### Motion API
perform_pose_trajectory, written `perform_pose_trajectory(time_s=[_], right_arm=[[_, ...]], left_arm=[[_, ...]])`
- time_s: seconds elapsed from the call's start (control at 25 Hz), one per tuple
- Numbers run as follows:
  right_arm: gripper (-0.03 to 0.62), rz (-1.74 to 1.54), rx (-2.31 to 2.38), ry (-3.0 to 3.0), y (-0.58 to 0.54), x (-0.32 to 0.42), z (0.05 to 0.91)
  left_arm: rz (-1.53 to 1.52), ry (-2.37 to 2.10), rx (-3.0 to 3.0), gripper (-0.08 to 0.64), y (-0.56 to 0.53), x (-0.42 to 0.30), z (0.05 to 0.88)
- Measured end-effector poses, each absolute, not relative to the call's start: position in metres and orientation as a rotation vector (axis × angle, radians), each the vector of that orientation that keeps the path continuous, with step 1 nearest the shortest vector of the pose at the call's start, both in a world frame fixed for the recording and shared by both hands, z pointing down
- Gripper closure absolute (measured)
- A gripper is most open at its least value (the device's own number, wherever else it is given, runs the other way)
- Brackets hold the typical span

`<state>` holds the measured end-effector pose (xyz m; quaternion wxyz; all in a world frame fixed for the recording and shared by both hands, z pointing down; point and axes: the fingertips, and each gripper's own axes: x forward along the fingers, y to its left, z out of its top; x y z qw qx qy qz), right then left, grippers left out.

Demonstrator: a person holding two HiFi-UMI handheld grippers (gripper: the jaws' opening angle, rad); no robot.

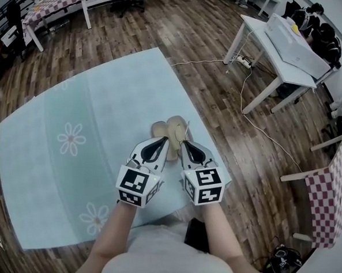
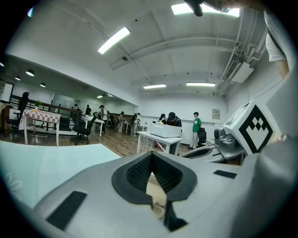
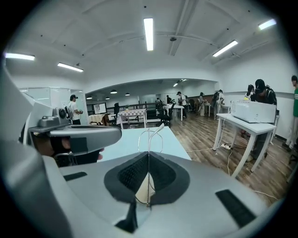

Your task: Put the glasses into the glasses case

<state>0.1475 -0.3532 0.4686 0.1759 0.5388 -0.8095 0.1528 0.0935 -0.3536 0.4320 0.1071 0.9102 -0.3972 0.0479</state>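
A beige glasses case [image 1: 172, 129] lies open on the light blue tablecloth [image 1: 70, 173], just beyond both grippers. My right gripper [image 1: 183, 142] is shut on thin wire-rimmed glasses [image 3: 150, 135]; one rim and a temple stick up past the jaw tips. In the head view the glasses [image 1: 188, 127] show as a faint wire over the case. My left gripper [image 1: 166, 139] sits close beside the right one, its pads meeting at the tip with nothing visible between them. Part of the case [image 2: 156, 195] shows below the left jaws, and the case [image 3: 142, 188] also shows under the right jaws.
The cloth's far right edge [image 1: 206, 129] runs close behind the case. On the wooden floor beyond stand a white table [image 1: 269, 49] with a white box and a trailing cable [image 1: 258, 127]. A checkered seat [image 1: 329, 197] is at the right.
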Motion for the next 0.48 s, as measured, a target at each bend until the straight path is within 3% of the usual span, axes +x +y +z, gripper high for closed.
perform_pose_trajectory(time_s=[0.48], right_arm=[[0.583,0.561,1.445,-2.224,-0.387,0.149,0.524]], left_arm=[[0.192,-1.195,2.618,0.552,-0.37,0.092,0.461]])
